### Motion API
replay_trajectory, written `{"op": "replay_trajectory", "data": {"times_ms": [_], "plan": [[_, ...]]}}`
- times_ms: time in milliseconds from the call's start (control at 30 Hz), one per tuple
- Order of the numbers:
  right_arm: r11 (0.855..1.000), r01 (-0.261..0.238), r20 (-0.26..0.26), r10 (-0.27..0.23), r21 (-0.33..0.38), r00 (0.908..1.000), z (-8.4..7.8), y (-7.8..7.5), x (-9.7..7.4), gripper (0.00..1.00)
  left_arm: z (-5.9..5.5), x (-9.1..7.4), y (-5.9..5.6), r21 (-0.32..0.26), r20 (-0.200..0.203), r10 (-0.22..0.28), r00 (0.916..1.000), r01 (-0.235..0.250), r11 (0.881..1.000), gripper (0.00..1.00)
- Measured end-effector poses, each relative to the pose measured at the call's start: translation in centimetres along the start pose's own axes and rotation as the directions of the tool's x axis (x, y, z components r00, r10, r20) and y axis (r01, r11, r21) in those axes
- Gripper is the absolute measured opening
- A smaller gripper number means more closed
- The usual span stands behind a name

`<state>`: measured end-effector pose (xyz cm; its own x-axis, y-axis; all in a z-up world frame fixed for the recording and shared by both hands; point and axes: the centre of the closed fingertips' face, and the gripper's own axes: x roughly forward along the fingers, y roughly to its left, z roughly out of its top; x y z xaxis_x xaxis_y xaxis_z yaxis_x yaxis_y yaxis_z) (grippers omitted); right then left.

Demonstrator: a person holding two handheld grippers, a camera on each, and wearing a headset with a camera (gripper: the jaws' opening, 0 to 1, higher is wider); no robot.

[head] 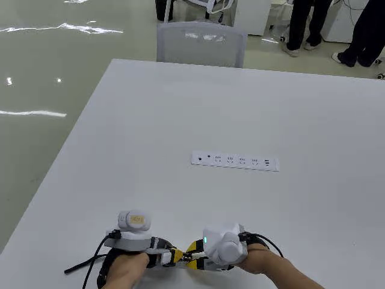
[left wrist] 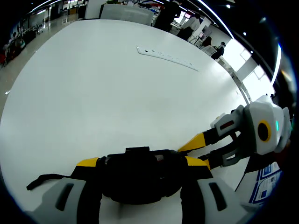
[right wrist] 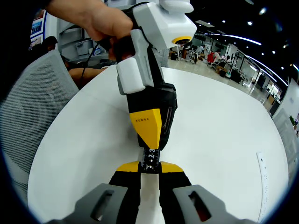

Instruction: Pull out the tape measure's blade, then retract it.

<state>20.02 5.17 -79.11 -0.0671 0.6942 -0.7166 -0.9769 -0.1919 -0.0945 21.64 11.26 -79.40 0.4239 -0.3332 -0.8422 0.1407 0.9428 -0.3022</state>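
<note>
Black tape measure (left wrist: 140,179) sits clamped in the left gripper (left wrist: 141,163) at the near edge of the table (head: 180,108), while the right gripper (right wrist: 150,169) pinches the blade (right wrist: 150,157), barely drawn out. Pull straight and level, body held firm; the power strip (head: 235,161) lies well apart, so nothing seems to block the path.

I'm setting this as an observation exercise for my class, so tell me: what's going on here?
A person at a white table works a gripper in each hand. The left gripper is clamped around the tape measure, which has a black-and-yellow case. The right gripper pinches the end of the blade between its yellow tips. Only a short length of blade shows between the two grippers. A power strip lies farther back on the table.
</note>
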Motion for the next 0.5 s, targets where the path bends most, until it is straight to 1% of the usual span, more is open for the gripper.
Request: {"op": "replay_trajectory", "data": {"times_ms": [500], "plan": [[1.0,-0.002,0.001,0.002,0.0,1.0,0.29,-0.05,0.49,0.13,0.06,-0.07,-0.09,0.003,-0.003,0.001,1.0,-0.001,1.0,0.65]]}}
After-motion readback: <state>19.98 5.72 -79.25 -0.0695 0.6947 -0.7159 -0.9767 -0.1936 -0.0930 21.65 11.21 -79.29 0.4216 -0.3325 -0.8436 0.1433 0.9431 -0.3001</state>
